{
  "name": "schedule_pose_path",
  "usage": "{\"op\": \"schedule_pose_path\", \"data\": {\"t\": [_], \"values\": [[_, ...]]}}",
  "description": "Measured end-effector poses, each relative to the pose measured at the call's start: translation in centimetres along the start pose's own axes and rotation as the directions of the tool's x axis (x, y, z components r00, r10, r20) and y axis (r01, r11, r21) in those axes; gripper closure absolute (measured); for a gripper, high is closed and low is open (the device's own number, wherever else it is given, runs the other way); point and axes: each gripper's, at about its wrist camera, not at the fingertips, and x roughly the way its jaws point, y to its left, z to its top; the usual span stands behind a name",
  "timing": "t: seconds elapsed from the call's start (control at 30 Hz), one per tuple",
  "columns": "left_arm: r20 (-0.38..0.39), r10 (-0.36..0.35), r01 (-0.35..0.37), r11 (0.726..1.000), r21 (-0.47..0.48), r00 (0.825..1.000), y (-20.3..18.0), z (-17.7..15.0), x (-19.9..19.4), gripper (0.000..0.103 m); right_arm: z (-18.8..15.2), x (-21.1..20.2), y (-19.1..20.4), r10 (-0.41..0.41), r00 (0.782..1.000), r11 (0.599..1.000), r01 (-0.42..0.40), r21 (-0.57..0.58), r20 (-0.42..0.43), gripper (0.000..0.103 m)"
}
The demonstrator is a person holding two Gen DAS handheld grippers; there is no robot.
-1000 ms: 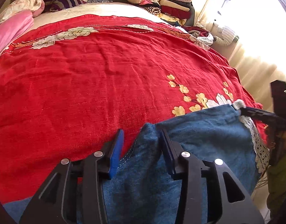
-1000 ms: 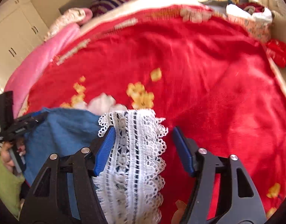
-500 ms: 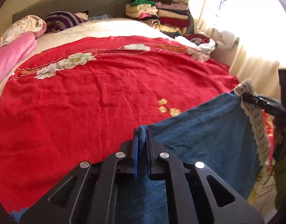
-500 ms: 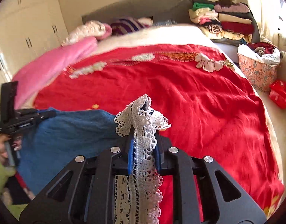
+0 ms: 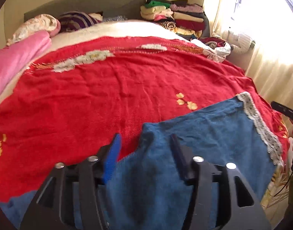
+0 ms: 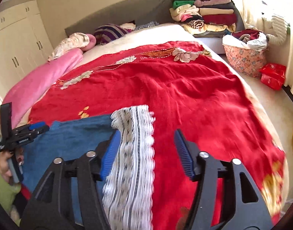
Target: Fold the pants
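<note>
**A:** ok so where were the pants at that point?

**B:** The blue pants (image 5: 203, 134) were lying on the red blanket (image 5: 108, 88) on the bed, lower half of the frame in both views. The left gripper (image 5: 144, 143) had just been opening, its jaws stood apart with a corner of the blue cloth between them, but the pads weren't pressing on it. Same with the right gripper (image 6: 146, 143): it had just been opening too, jaws apart, the white lace trim (image 6: 135, 126) lying loose between them, right beside the left-hand pad.

**A:** anything one cam caught that the other didn't?

**B:** Yeah. The right wrist view showed the person's hand (image 6: 4, 164) wrapped round the left gripper's handle at lower left, plus white cupboards (image 6: 18, 44) upper left and a flowered basket (image 6: 246, 59) on the floor upper right. The left view only got a black sliver of the other gripper at the right edge, and a bright curtain (image 5: 270, 63).

**A:** pose? room?

**B:** Both pointed down at an angle across the bed. Loads of bare red blanket ahead of the pants; folded clothes (image 5: 177, 17) were stacked well apart, near the headboard.
</note>
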Motion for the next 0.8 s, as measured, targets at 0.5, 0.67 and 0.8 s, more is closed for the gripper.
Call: {"op": "schedule_pose_path", "data": {"t": [0.5,0.67,0.8], "values": [[0.058,-0.014,0.01,0.998,0.062,0.998,-1.8,-3.5,-9.0,0.008,-4.2,-6.4,-0.6,-0.001,1.0,0.998,0.001,0.059,-0.006,0.036],[-0.014,0.011,-0.011,0.999,0.033,1.0,-0.5,-6.6,-8.3,0.008,-6.2,-3.7,-0.1,0.041,0.995,0.994,-0.031,0.102,-0.089,0.036],[-0.083,0.066,-0.066,0.998,0.002,0.994,1.0,-8.6,-7.0,0.008,-7.3,-1.8,0.3,0.037,0.989,0.994,-0.021,0.111,-0.143,0.036]]}}
